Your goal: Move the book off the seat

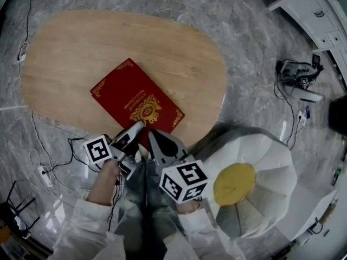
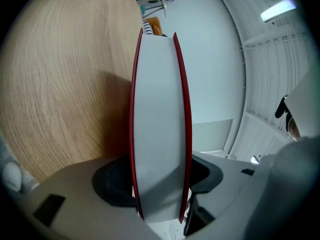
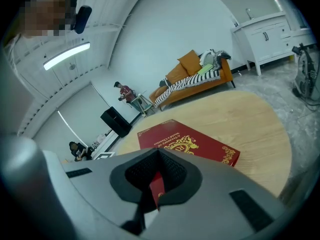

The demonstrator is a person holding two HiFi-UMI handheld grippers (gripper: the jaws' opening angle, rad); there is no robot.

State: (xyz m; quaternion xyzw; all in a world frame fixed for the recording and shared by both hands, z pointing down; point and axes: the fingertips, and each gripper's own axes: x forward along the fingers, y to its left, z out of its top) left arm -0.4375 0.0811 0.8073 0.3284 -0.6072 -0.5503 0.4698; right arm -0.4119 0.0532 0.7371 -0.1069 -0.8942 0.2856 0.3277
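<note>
1. Left hand-held gripper [image 1: 135,130] [image 2: 160,184] pinches the red book [image 1: 135,99] [image 2: 160,109] [image 3: 185,141] at the wooden surface's [image 1: 81,53] near edge. The white page block fills the space between its pads, with a red cover against each.
2. Right hand-held gripper [image 1: 157,140] [image 3: 159,156], jaws pressed together, sits at that same near edge, tips at the book.
3. White seat [image 1: 271,161] with a yellow centre stands just off the surface's near right end.
4. The book lies on the surface, toward its near side.
</note>
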